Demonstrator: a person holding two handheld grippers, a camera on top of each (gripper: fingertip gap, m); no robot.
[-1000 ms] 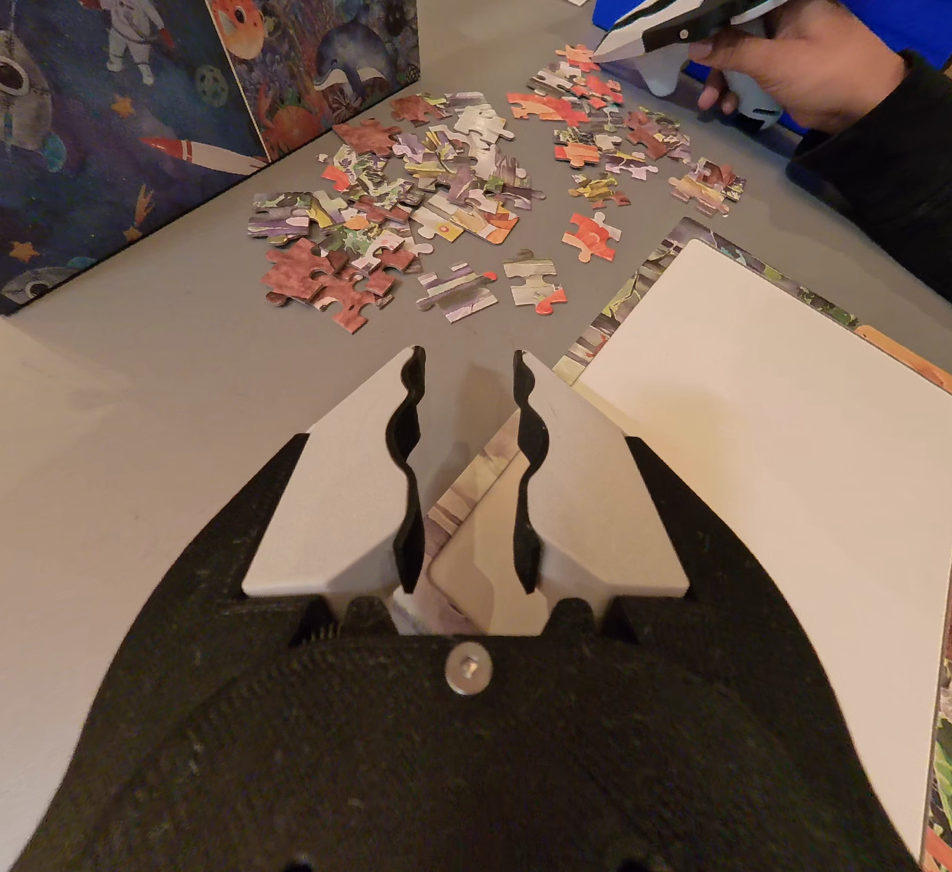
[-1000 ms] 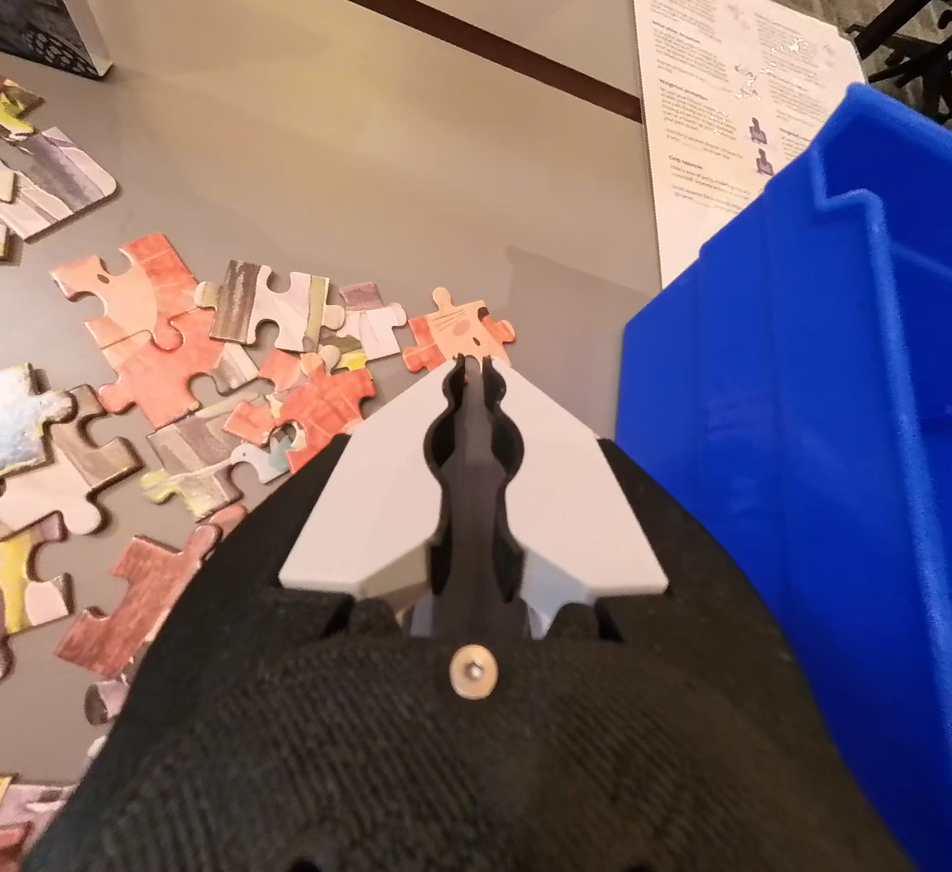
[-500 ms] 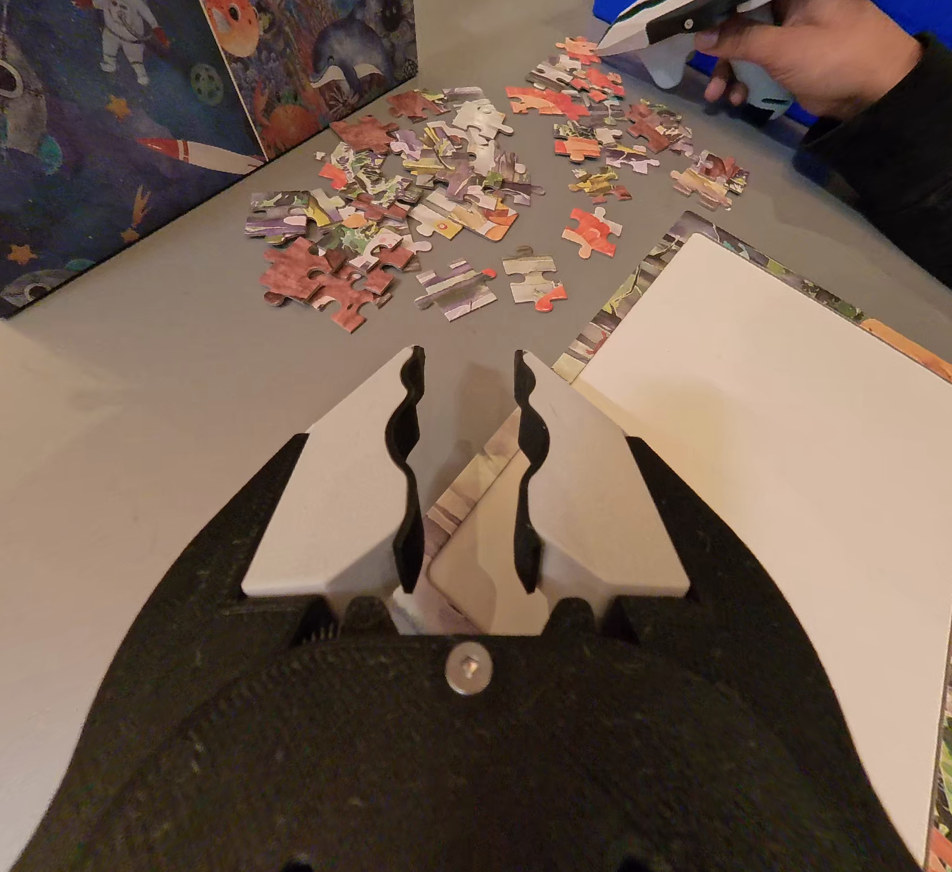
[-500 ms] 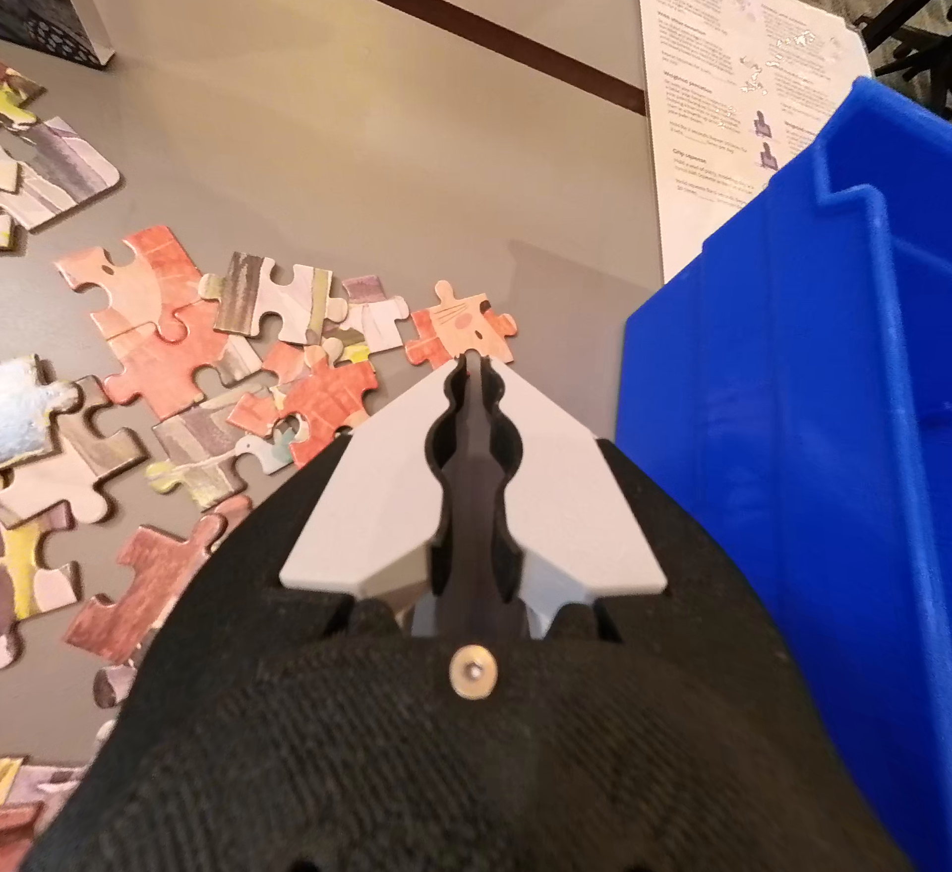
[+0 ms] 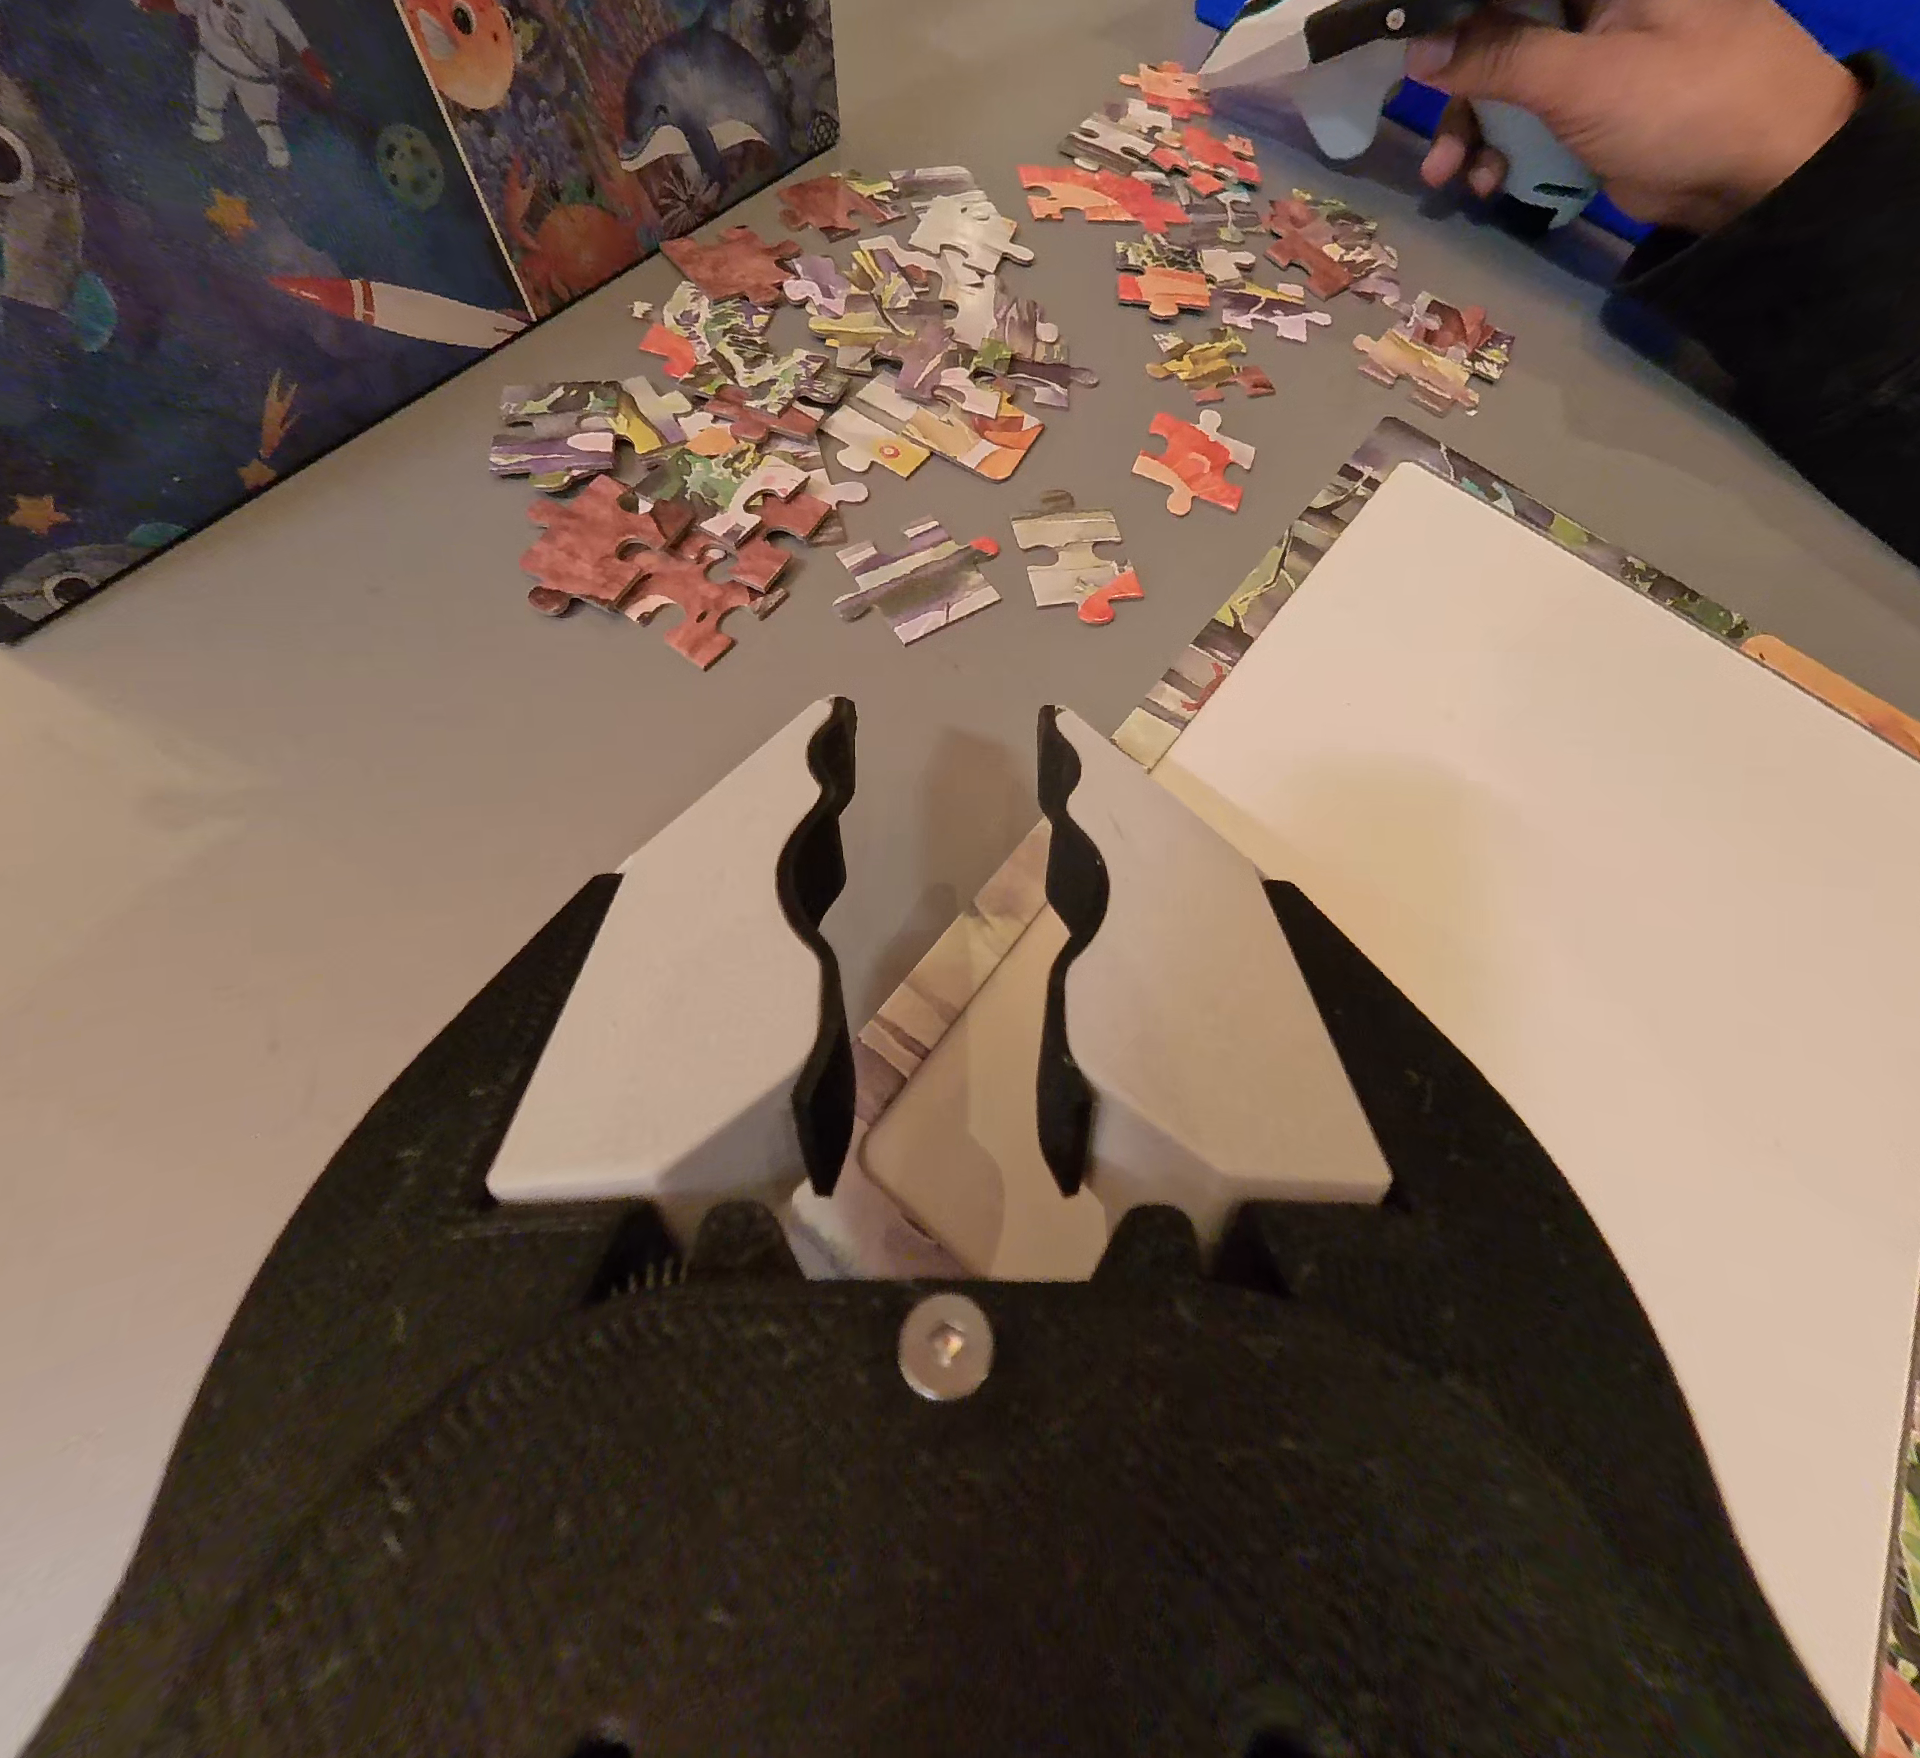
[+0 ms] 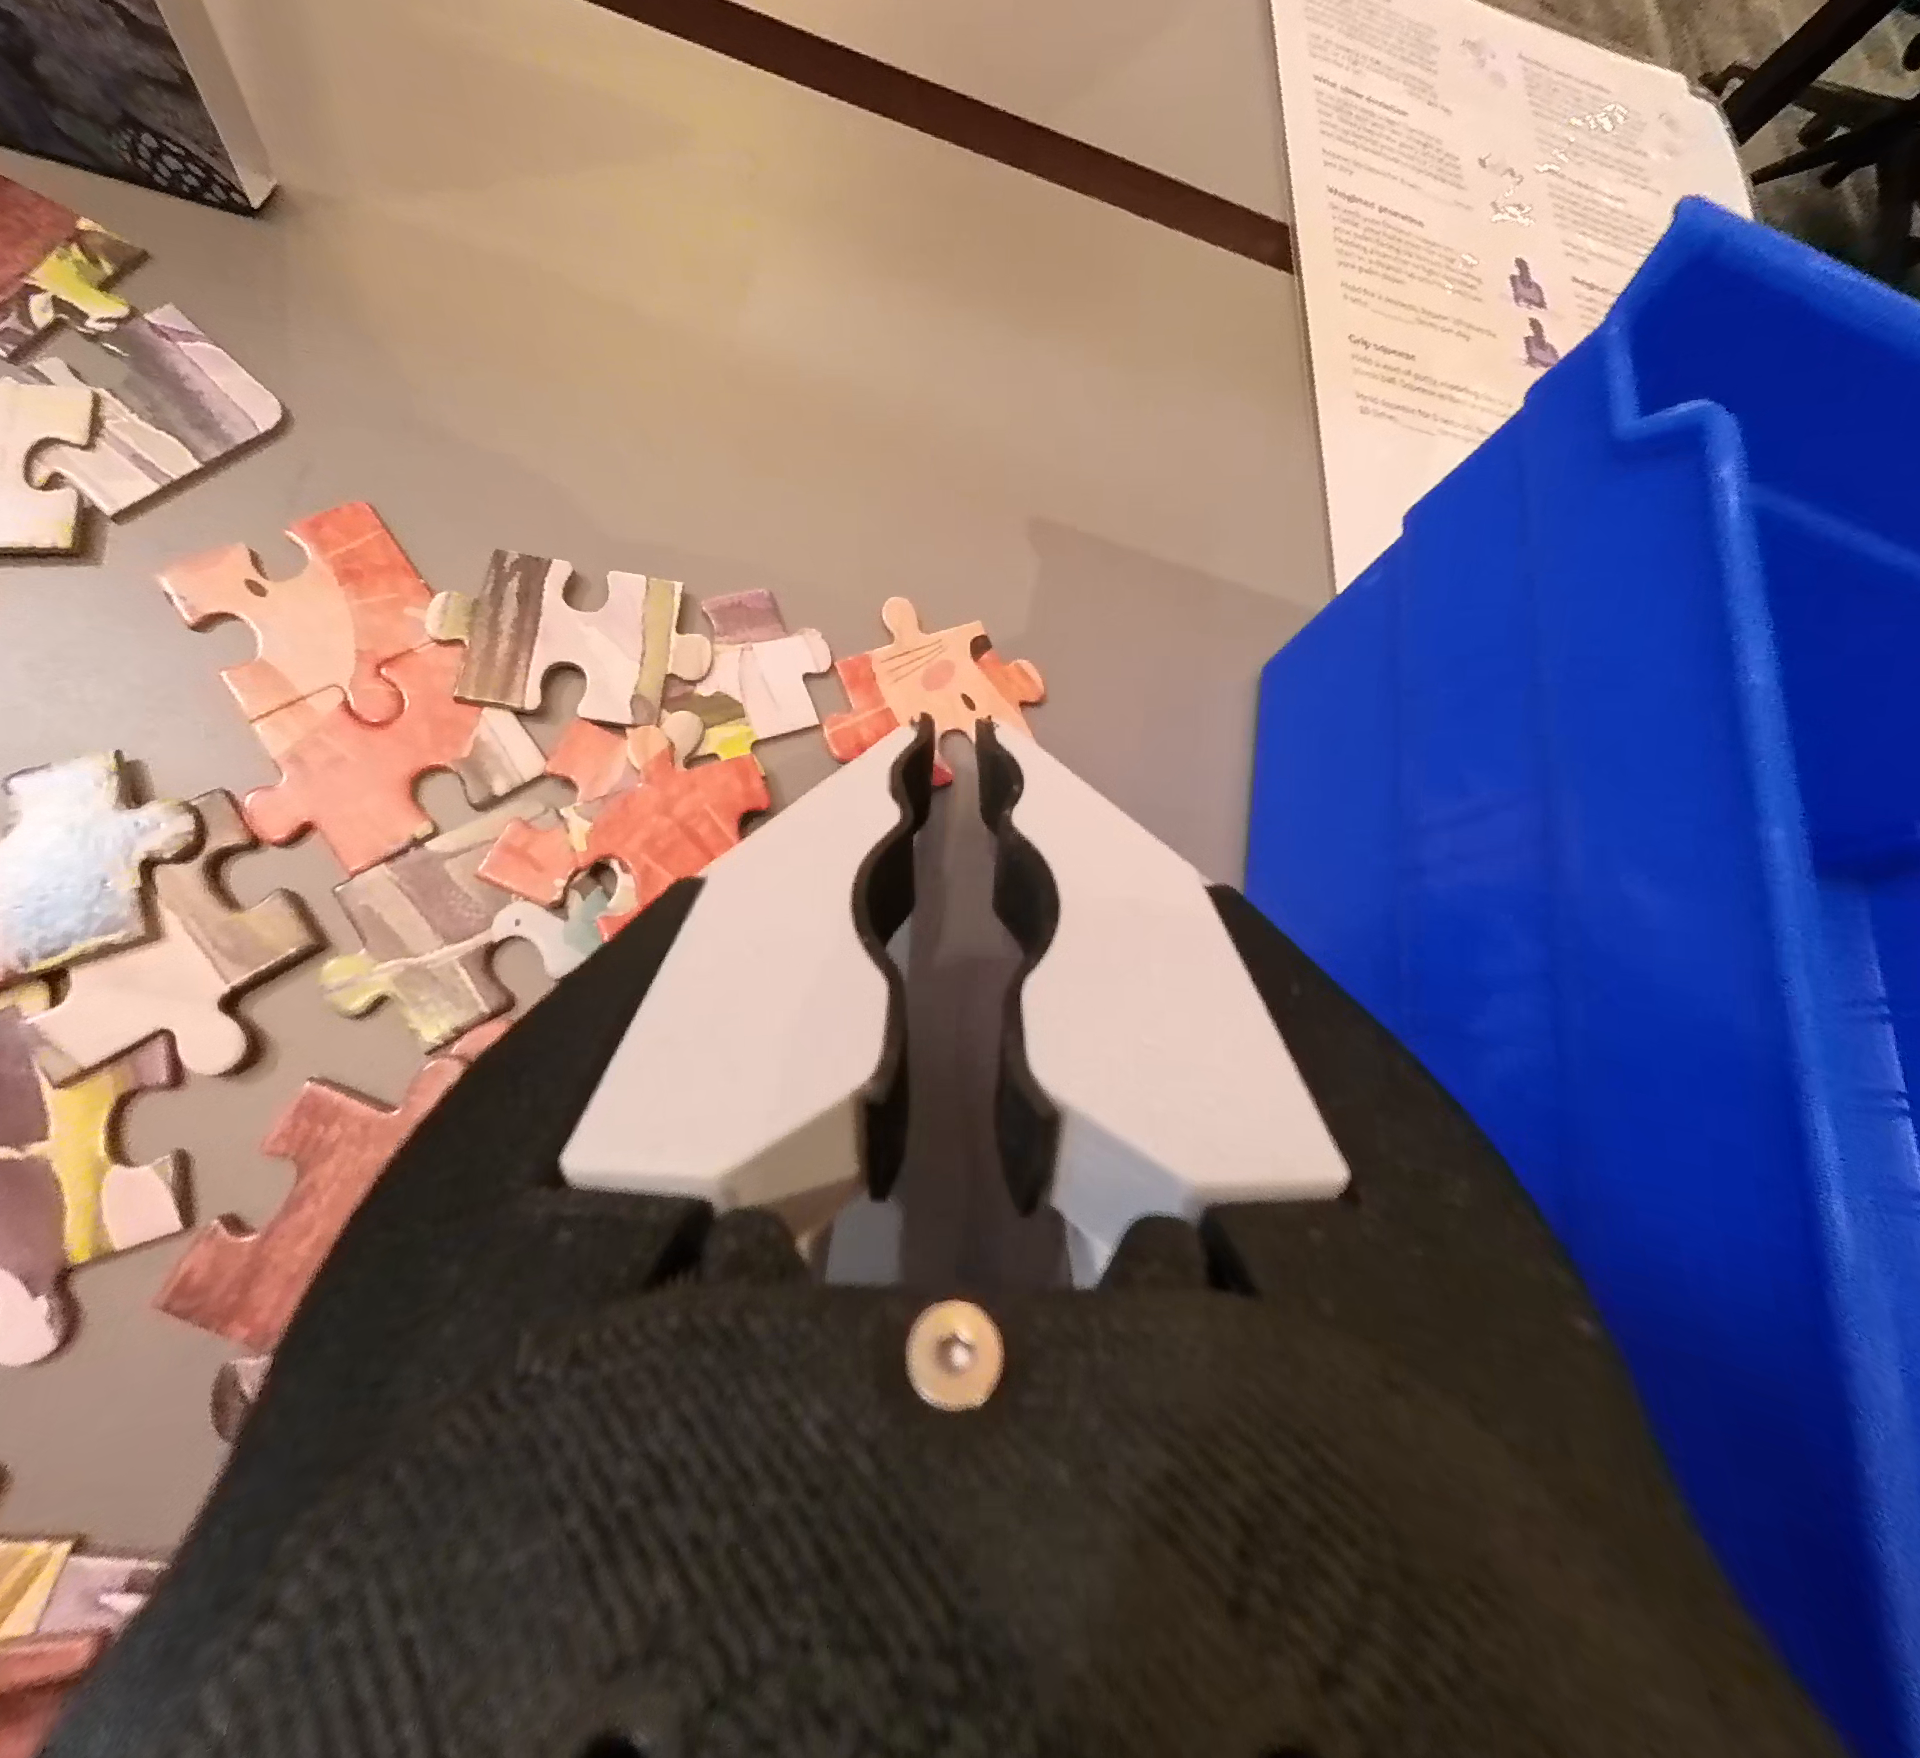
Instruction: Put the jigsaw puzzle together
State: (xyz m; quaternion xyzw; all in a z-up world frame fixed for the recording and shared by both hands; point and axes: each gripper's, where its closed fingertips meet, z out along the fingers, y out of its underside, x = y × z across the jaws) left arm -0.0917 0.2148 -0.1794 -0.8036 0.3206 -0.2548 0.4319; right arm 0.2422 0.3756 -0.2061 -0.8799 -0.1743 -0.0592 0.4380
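Several loose jigsaw pieces (image 5: 883, 358) lie scattered on the grey table. A white puzzle board (image 5: 1507, 877) with a picture border lies at the right. My left gripper (image 5: 945, 721) is open and empty, and hovers over the board's near left corner. My right gripper (image 6: 953, 732) is open by a narrow gap. Its tips sit at the near edge of an orange piece with whisker marks (image 6: 940, 669), which lies flat on the table. The left wrist view shows this gripper (image 5: 1210, 72) far right, held by a hand (image 5: 1662, 67), pointing down at that piece (image 5: 1164, 82).
A tall picture box (image 5: 208, 202) with space and sea scenes stands at the left behind the pieces. A blue bin (image 6: 1662, 773) stands close to the right of my right gripper. A printed sheet (image 6: 1455, 202) lies beyond it. There is about 40 centimetres between the tips of the two grippers.
My right gripper's tips have parted slightly since half a second ago and still sit at the orange piece. My left gripper has stayed put, open.
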